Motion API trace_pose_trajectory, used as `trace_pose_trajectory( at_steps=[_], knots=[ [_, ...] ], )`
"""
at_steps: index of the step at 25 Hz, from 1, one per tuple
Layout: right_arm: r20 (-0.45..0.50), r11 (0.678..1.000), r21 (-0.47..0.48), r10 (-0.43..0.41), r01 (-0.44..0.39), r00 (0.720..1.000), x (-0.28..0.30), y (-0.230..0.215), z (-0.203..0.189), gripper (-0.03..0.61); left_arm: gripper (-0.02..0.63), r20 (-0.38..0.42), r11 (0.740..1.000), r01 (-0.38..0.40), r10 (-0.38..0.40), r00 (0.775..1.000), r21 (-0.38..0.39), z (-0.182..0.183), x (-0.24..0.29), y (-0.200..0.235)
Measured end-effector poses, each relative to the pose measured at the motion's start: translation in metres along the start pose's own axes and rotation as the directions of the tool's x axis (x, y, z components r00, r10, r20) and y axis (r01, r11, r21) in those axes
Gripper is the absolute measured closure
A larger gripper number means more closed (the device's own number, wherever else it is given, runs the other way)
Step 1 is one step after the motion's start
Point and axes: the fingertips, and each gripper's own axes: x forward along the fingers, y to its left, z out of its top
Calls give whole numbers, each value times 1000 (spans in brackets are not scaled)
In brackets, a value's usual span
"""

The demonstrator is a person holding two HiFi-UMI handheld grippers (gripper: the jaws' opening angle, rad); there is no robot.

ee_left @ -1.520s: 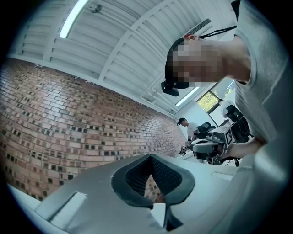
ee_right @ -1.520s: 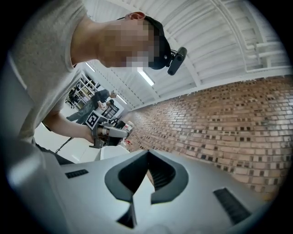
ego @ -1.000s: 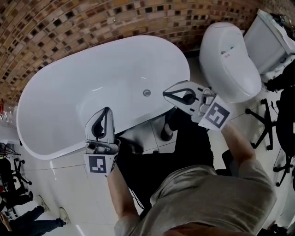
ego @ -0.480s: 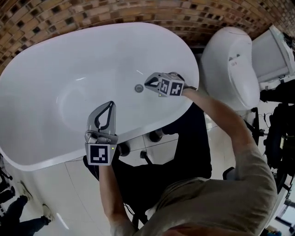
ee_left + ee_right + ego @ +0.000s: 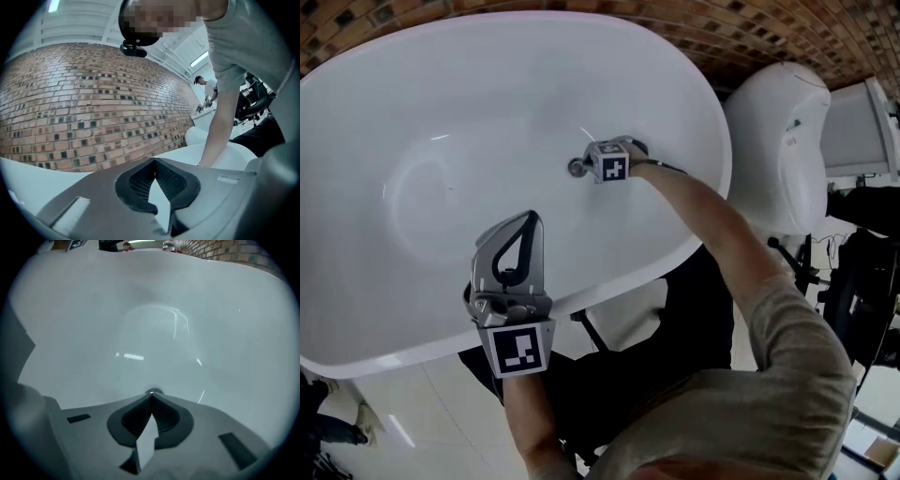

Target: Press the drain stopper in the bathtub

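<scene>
With the right gripper (image 5: 151, 398) at the drain stopper (image 5: 153, 391) on the bathtub (image 5: 441, 84) floor, its jaws pressed together, push straight down on the stopper's centre. Hold the left gripper (image 5: 525, 225), likewise closed and empty, above the rim.

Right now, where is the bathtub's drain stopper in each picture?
Head view: drain stopper upper centre, at the right gripper's jaw tips.
Left gripper view: not in it.
Right gripper view: centre, just beyond the shut jaws.
Shared landmark: the white bathtub.
</scene>
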Motion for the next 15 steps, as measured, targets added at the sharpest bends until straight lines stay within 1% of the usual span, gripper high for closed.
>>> trace_pose_trajectory(
  at_steps=[3,5,8,11,13,15],
  knots=[
    [-41,1000,9,10,-10,999,34,0,-19,578,604,-28,999,-36,37,999,28,-2,-1,6],
    [-52,1000,25,20,-19,998,52,2,-25,578,604,-47,998,-47,48,998,33,-5,-3,7],
    [-36,998,55,26,-24,999,75,6,-24,578,604,-65,998,-48,50,997,40,-7,-2,6],
    [-26,998,69,1,1,1000,92,2,-21,578,604,-73,998,-44,48,996,48,-8,-1,4],
    [-35,998,61,-6,8,999,101,-1,-21,577,604,-84,998,-38,41,996,42,-9,0,3],
    [-27,996,91,-6,8,1000,107,-3,-22,575,604,-91,999,-32,35,995,34,-11,1,3]
  ],
)
